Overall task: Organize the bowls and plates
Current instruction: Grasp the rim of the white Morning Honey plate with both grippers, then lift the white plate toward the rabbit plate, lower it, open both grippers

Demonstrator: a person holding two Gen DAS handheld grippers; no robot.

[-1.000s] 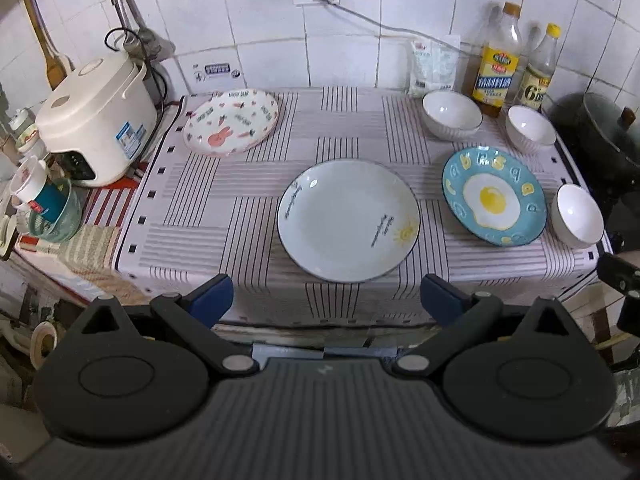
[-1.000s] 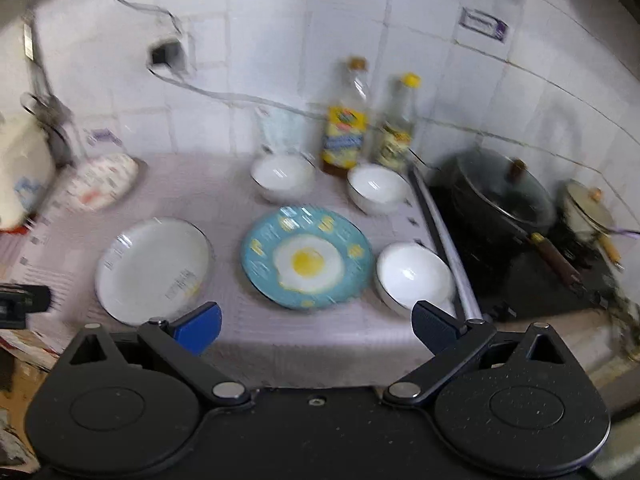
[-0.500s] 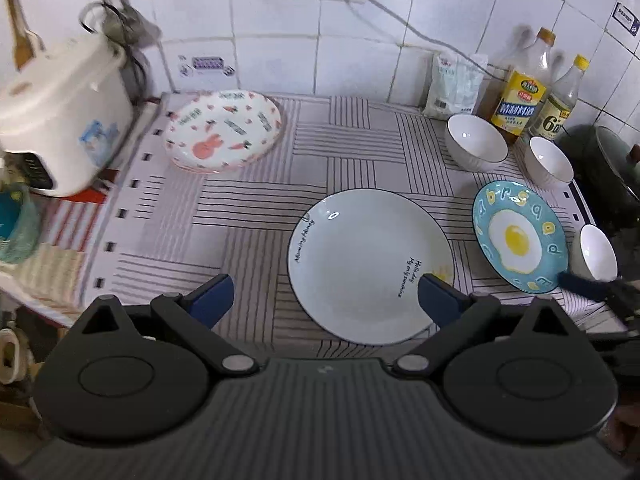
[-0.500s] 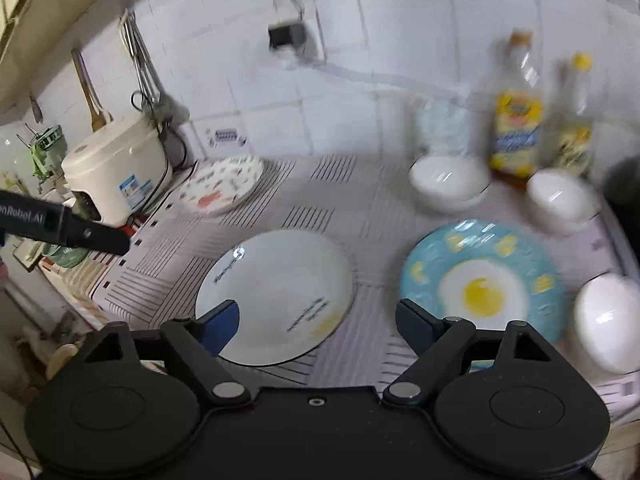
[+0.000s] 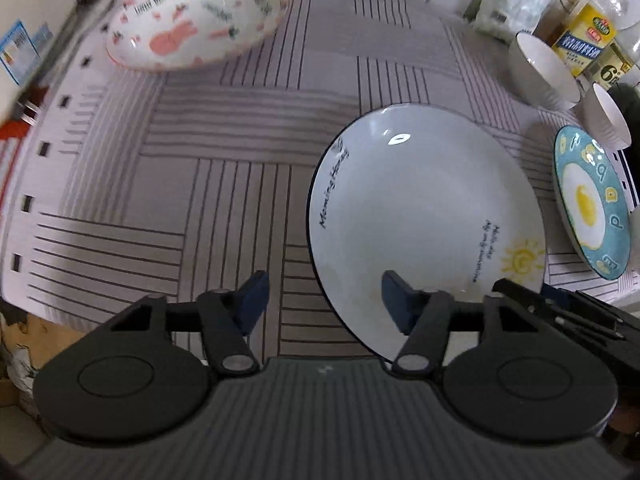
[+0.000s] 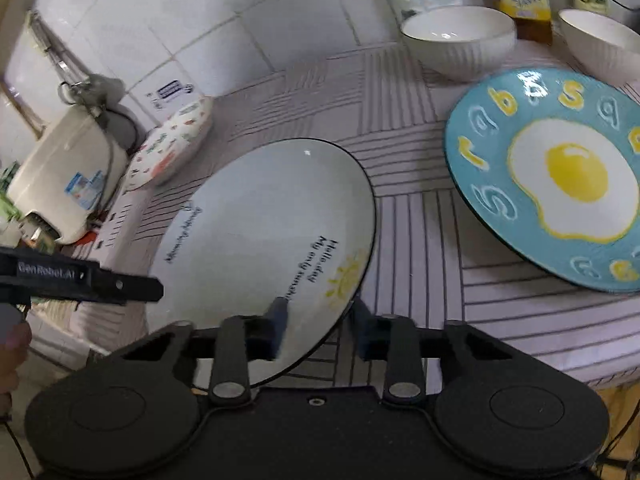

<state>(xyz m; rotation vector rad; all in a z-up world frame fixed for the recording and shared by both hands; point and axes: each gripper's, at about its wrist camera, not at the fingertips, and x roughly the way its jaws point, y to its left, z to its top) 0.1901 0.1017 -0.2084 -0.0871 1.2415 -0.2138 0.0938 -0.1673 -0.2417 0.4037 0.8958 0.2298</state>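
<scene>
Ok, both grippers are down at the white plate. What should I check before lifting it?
1. White plate lying flat on the striped cloth: ok.
2. Plate's near rim between the right gripper's fingers: ok. Its jaws have just been closing.
3. Rim between the left gripper's fingers: ok. Its jaws have also just been closing, but are wider.
4. Pads pressing firmly on the rim: not ok, gaps still show on both.
5. Egg plate apart from the white plate: ok.
6. Clearance between the two grippers: cannot tell, they look close.
</scene>
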